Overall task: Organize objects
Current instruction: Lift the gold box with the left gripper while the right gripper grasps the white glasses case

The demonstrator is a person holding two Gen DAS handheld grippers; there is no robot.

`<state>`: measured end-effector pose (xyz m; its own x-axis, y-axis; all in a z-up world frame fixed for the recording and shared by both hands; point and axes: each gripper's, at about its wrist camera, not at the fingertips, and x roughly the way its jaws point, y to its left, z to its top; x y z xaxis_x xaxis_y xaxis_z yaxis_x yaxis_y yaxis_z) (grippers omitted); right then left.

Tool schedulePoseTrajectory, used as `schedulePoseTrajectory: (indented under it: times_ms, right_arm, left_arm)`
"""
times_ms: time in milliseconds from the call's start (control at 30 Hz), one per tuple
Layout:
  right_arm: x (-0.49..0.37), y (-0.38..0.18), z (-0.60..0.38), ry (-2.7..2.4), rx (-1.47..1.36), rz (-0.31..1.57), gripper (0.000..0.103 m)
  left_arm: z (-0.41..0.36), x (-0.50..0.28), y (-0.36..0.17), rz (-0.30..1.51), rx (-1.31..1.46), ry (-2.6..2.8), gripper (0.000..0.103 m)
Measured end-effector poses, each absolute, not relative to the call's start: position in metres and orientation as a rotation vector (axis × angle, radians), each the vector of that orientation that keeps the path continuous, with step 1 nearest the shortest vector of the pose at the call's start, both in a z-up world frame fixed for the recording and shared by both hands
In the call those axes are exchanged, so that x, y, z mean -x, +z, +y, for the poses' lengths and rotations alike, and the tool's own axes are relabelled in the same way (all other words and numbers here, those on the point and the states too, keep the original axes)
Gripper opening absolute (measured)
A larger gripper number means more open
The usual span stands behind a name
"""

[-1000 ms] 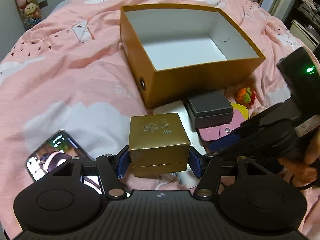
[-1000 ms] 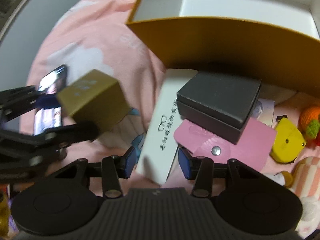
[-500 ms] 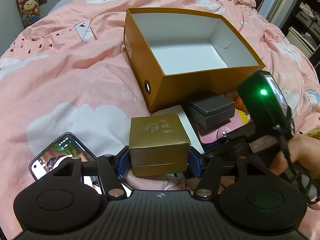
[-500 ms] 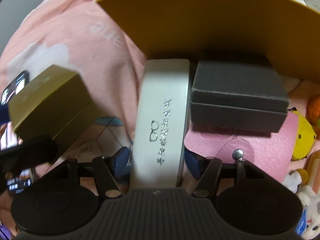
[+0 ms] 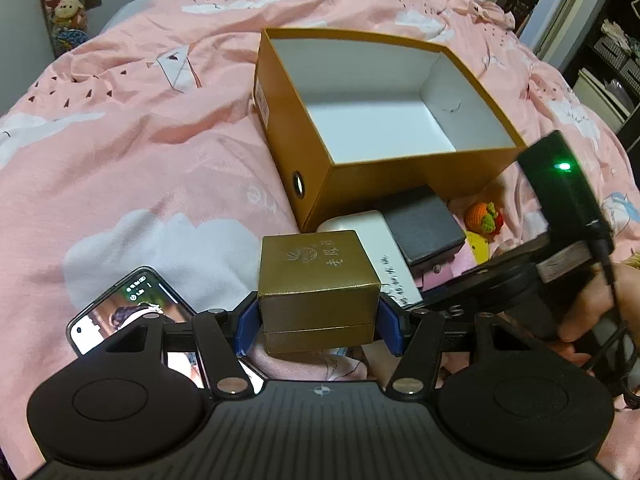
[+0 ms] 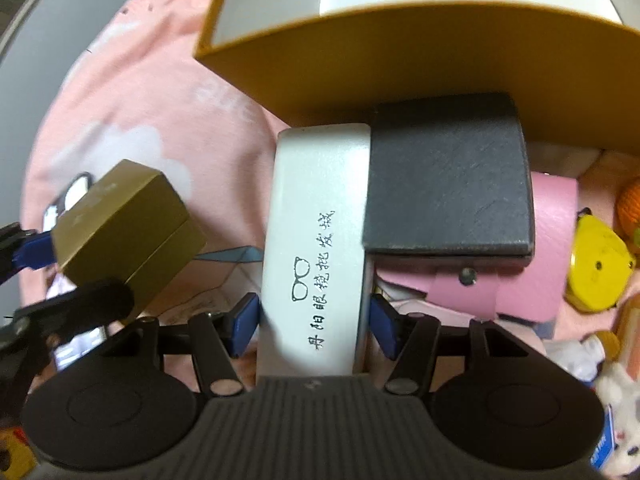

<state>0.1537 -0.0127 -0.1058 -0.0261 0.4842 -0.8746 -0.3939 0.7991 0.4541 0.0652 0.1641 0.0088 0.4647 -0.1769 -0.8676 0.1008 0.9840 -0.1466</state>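
Observation:
My left gripper [image 5: 318,326] is shut on a small gold gift box [image 5: 316,280] and holds it above the pink bedspread; the box also shows in the right wrist view [image 6: 128,228]. My right gripper [image 6: 314,322] has its blue pads on both sides of a white glasses case [image 6: 320,240] that lies on the bed; the case also shows in the left wrist view [image 5: 380,248]. A large open orange box [image 5: 384,112] with a white, bare inside stands just beyond; its front wall [image 6: 400,60] fills the top of the right wrist view.
A dark grey box [image 6: 448,184] lies on a pink pouch [image 6: 532,280] right of the case. A yellow toy [image 6: 596,268], an orange knitted toy [image 5: 484,216] and plush toys lie further right. A lit phone [image 5: 128,312] lies at the left.
My right gripper has pushed forward over the glasses case, and its pads have closed in on the case's sides. My left gripper has lifted slightly with the gold box.

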Motion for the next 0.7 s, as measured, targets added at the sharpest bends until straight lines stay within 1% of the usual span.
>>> schedulePoseTrajectory:
  times_ms: [100, 333, 533, 567, 600, 633, 700]
  right_arm:
    - [-0.153, -0.094, -0.027, 0.738, -0.135, 1.437, 0.061]
    - [-0.146, -0.057, -0.058, 0.821, -0.188, 1.359, 0.061]
    - [-0.157, -0.012, -0.078, 0.812, -0.165, 1.231, 0.06]
    - [-0.163, -0.006, -0.084, 0.811, -0.164, 1.213, 0.053]
    - [-0.159, -0.009, -0.084, 0.797, -0.161, 1.19, 0.041]
    - [-0.161, -0.002, -0.097, 0.797, -0.158, 1.178, 0.032]
    - [-0.169, 0.003, -0.103, 0.808, -0.185, 1.202, 0.031]
  left_arm:
    - [0.162, -0.062, 0.018, 1.057, 0.079, -0.165, 0.068]
    - [0.149, -0.06, 0.033, 1.026, 0.074, -0.176, 0.067]
    - [0.137, -0.06, 0.044, 0.995, 0.048, -0.182, 0.067]
    - [0.135, -0.061, 0.049, 0.984, 0.045, -0.186, 0.067]
    - [0.133, -0.063, 0.053, 0.971, 0.041, -0.19, 0.067]
    - [0.131, -0.065, 0.057, 0.959, 0.035, -0.193, 0.067]
    - [0.127, -0.07, 0.064, 0.941, 0.025, -0.199, 0.067]
